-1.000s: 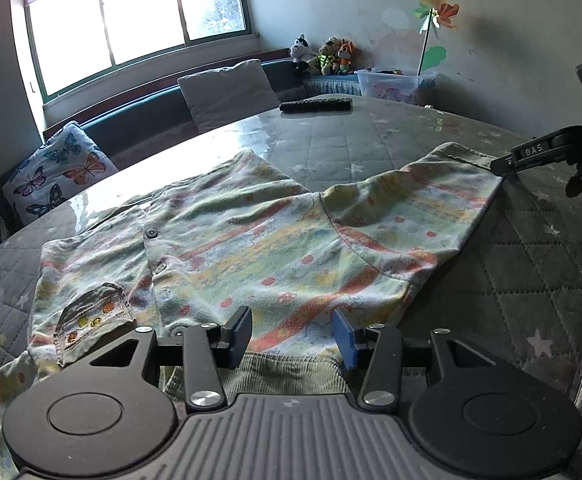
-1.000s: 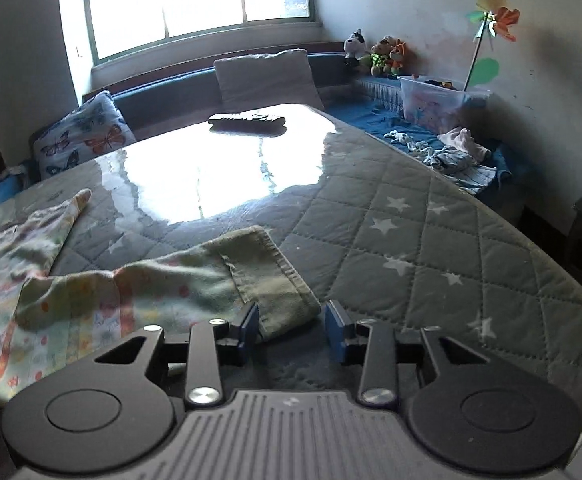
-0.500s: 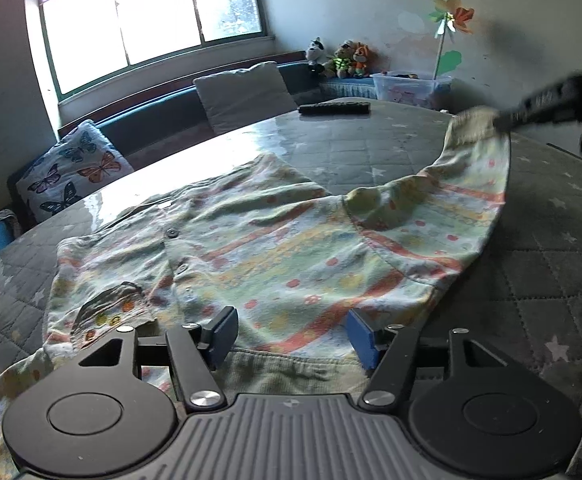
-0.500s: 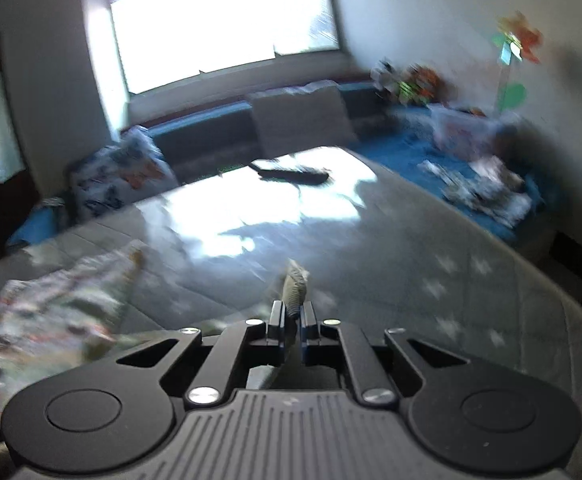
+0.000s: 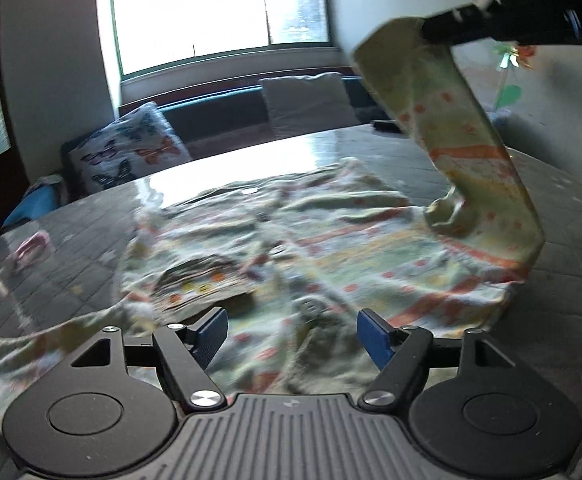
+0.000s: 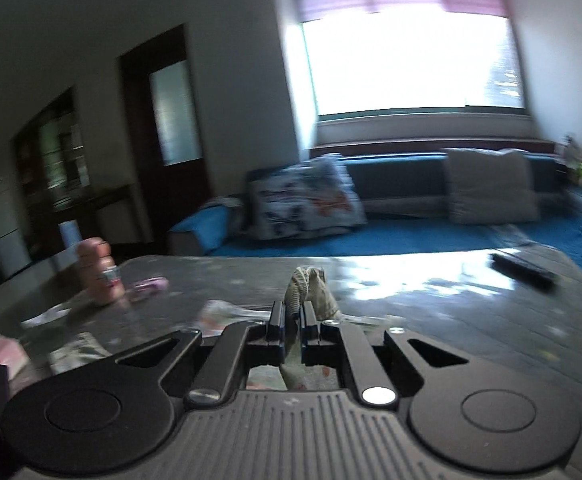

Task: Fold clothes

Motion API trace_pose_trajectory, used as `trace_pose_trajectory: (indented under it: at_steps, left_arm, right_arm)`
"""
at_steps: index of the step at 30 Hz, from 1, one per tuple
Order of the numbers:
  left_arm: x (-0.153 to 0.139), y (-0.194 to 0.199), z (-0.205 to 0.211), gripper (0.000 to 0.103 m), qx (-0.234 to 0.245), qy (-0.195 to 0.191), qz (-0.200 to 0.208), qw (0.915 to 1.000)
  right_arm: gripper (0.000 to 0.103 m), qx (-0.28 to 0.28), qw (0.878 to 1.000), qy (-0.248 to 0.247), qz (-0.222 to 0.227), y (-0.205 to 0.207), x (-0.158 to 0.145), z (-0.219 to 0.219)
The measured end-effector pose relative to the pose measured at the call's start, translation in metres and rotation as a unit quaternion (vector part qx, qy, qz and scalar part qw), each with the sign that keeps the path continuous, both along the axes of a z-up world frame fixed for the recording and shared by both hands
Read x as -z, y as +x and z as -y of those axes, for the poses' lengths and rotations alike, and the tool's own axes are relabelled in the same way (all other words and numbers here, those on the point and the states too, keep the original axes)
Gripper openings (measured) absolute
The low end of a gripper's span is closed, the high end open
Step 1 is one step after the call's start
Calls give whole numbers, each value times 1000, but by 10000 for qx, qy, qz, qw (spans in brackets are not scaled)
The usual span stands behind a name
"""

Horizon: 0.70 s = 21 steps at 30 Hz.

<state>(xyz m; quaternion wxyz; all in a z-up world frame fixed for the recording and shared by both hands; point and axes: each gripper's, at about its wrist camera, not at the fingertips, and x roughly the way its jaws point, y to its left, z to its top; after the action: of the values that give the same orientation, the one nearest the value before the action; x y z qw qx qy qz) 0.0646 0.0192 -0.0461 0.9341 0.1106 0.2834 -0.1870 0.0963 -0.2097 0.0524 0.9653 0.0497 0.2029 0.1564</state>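
Pale green, orange-striped shirt (image 5: 331,248) spread flat on quilted table (image 5: 563,292), buttons up, blurred in places. Right sleeve (image 5: 463,128) lifted clear of table, arching up to right gripper (image 6: 291,320); cuff (image 6: 311,288) pinched between closed pads, ribbed edge protruding forward. Left gripper (image 5: 293,334) low over shirt hem, blue pads (image 5: 373,338) wide apart, nothing held. Pink bottle (image 6: 99,276) standing near far left table edge. Remote (image 6: 523,270) lying on far right side.

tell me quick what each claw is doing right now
Left claw: open, holding nothing, low over the shirt.
Right claw: shut on the shirt's sleeve cuff, lifted off the table.
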Motion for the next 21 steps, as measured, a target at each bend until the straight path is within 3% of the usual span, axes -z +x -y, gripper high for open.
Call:
trace_pose_trajectory:
  at_steps: [11, 13, 21]
  left_arm:
    - [7, -1, -39, 76, -552, -131, -103, 9983]
    - [7, 0, -42, 76, -607, -131, -111, 9980]
    - [4, -2, -50, 76, -705, -116, -65, 9974]
  right_arm:
    - [6, -1047, 9937, 51, -400, 25, 21, -90]
    - [15, -1165, 9922, 74, -444, 23, 22, -92]
    - [16, -1279, 9896, -266, -609, 10, 32, -79]
